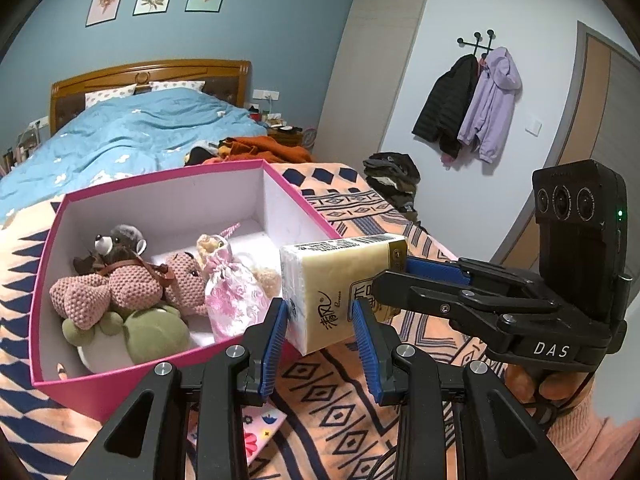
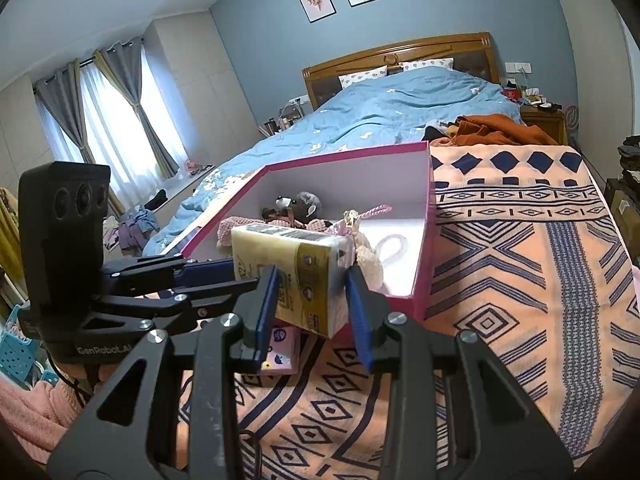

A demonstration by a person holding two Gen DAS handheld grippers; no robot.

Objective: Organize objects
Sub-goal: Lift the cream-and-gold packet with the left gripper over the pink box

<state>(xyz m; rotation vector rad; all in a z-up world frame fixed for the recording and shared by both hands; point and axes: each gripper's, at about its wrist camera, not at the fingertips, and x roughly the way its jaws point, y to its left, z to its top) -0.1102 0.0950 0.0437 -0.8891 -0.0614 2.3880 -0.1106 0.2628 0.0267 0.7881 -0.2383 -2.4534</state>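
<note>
Both cams sit low behind their own blue-padded fingers, looking forward across the bed. The left hand-held gripper (image 1: 320,322) view faces up the bed, with the open pink cardboard box (image 1: 292,196) close ahead to its left and the right hand-held gripper (image 1: 394,276) coming in from its right. The right one (image 2: 312,292) looks at the same box (image 2: 430,240) from the other side, the left tool entering from its left. Both share the yellow plastic-wrapped tissue pack (image 1: 340,280) (image 2: 296,264), very near each lens, plus the wooden headboard (image 1: 152,76) (image 2: 400,54) far ahead.
</note>
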